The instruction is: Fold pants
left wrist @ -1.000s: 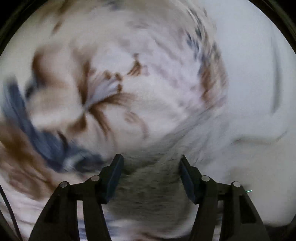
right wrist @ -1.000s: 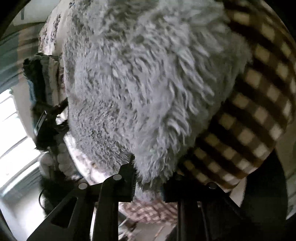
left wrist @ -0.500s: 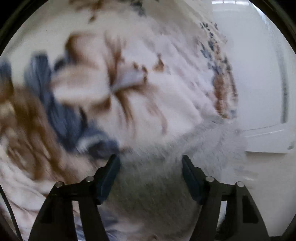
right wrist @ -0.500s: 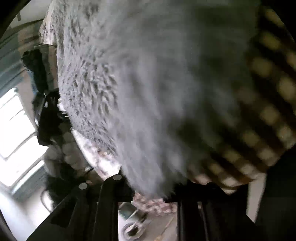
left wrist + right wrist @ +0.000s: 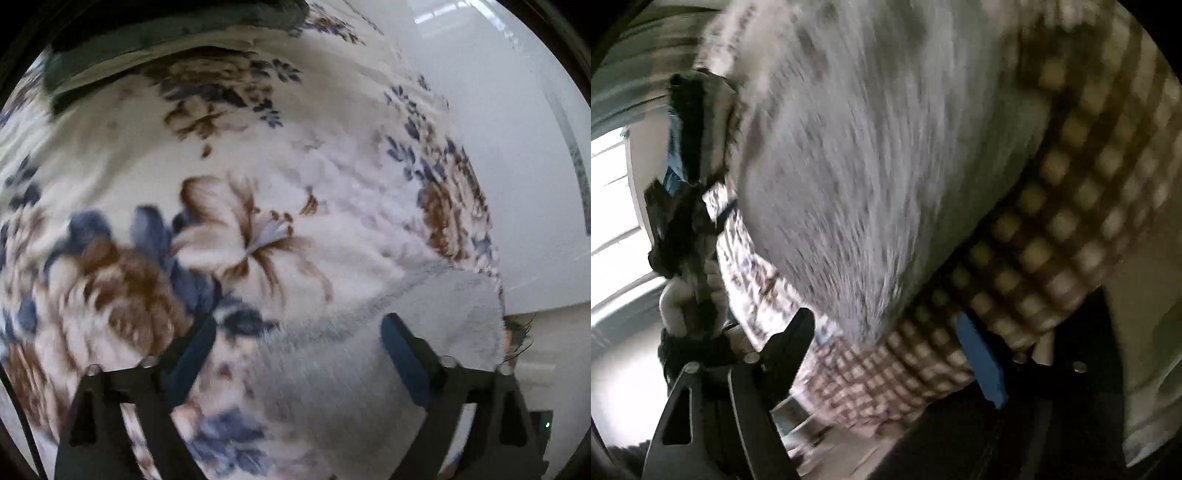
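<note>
The grey fluffy pants point(image 5: 351, 369) lie on a floral blanket point(image 5: 258, 184), low and right in the left wrist view. My left gripper point(image 5: 299, 325) hovers above them, its jaws opening wide; the grey pile lies between and below the fingers, and the pads do not press on it. The right wrist view is blurred. There the pants point(image 5: 868, 166) fill the middle. My right gripper point(image 5: 882, 317) is opening too, with the pants' lower edge just above the gap and nothing pinched.
A brown-and-cream checked cloth point(image 5: 1071, 221) lies under the pants on the right. A person's hand point(image 5: 676, 299) holds the other gripper at the left, by a bright window point(image 5: 613, 221). A white wall point(image 5: 498, 147) borders the blanket; a dark item point(image 5: 166, 33) lies at its far edge.
Both grippers have opened wide. The right one was shut on the pants' edge and has let go. Both have drawn back and up from the cloth, so more of the blanket shows.
</note>
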Tool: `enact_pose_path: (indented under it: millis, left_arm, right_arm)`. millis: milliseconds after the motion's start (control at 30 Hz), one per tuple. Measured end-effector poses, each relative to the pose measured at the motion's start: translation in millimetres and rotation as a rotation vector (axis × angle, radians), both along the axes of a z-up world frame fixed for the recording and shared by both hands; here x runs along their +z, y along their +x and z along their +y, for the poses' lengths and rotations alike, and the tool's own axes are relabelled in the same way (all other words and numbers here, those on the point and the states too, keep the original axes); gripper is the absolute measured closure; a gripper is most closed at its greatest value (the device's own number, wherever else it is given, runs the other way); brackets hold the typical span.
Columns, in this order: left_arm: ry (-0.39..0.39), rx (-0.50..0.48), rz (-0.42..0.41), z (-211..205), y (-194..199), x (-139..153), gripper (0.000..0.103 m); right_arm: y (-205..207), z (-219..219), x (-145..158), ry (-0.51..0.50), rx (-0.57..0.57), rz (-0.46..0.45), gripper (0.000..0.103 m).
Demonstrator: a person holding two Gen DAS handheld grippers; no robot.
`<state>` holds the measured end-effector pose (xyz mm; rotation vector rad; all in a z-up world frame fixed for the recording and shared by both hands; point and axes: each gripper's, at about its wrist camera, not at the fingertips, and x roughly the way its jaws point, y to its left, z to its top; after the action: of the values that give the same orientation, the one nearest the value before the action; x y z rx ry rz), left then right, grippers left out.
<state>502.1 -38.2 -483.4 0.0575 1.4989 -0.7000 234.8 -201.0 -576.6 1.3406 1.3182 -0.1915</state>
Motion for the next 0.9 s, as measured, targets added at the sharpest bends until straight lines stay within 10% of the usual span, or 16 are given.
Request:
enact_pose_path:
  millis: [200,367,500,700,900]
  left_arm:
    - [-0.022,0.293,0.052,34.3,-41.9,8.1,0.009]
    - [0.069,0.363,-0.025,45.3,-116.2,21.2,0.009]
    - [0.007,0.375,0.083,39.0,-159.0,-0.5,0.010]
    - [-0.150,0.425,0.176,29.8,-190.6,-29.3,0.014]
    - [-0.197,0.474,0.124,34.4,-204.2,-44.5,0.038]
  right_arm:
    - [32.5,-71.1,48.1,-0.180,0.136,-0.020,0.016]
    - [162.9,-51.0,92.4,-0.285,0.634,-0.070,0.016]
    - [258.8,27.7,107.8,-0.420,1.098,-0.119,0.016]
    - [325.6,147.8,57.7,-0.465,1.602,-0.078,0.022]
    - [315.4,220.7,-30.2,-0.574,1.962,0.062,0.061]
